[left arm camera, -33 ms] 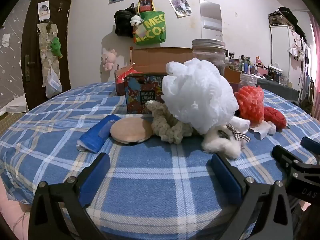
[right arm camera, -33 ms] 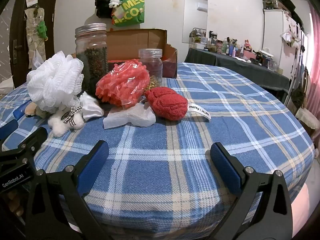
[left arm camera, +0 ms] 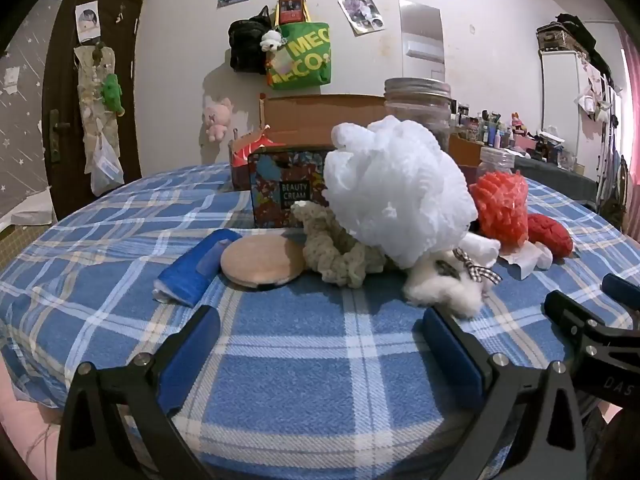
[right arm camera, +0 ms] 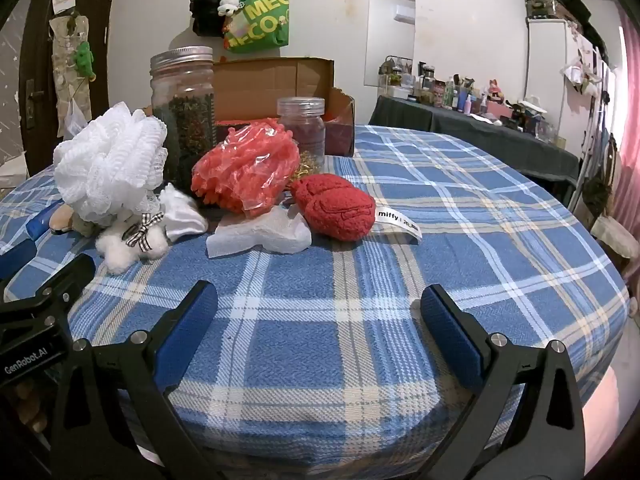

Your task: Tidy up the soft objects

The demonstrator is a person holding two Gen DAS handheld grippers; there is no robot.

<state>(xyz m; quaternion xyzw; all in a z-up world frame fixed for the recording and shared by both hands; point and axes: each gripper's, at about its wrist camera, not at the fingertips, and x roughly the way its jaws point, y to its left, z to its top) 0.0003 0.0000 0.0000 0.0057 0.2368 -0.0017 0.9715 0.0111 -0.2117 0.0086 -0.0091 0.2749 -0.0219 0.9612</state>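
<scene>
Soft things lie in a cluster on the blue plaid table. A white mesh bath pouf (left arm camera: 394, 192) (right arm camera: 110, 166) rests on a beige knitted scrunchie (left arm camera: 336, 246) and a white fluffy toy with a checked bow (left arm camera: 448, 284) (right arm camera: 134, 240). A round tan powder puff (left arm camera: 262, 260) and a blue roll (left arm camera: 196, 272) lie to the left. A red bagged item (right arm camera: 244, 168), a red plush (right arm camera: 338, 206) and a white cloth (right arm camera: 260, 236) lie to the right. My left gripper (left arm camera: 320, 340) and right gripper (right arm camera: 318, 324) are open and empty, short of the cluster.
A patterned "Beauty Cream" box (left arm camera: 286, 190), a tall glass jar (right arm camera: 184, 112), a small jar (right arm camera: 302, 126) and an open cardboard box (right arm camera: 280, 80) stand behind the cluster. The table's right edge (right arm camera: 600, 280) drops off. Bags hang on the wall.
</scene>
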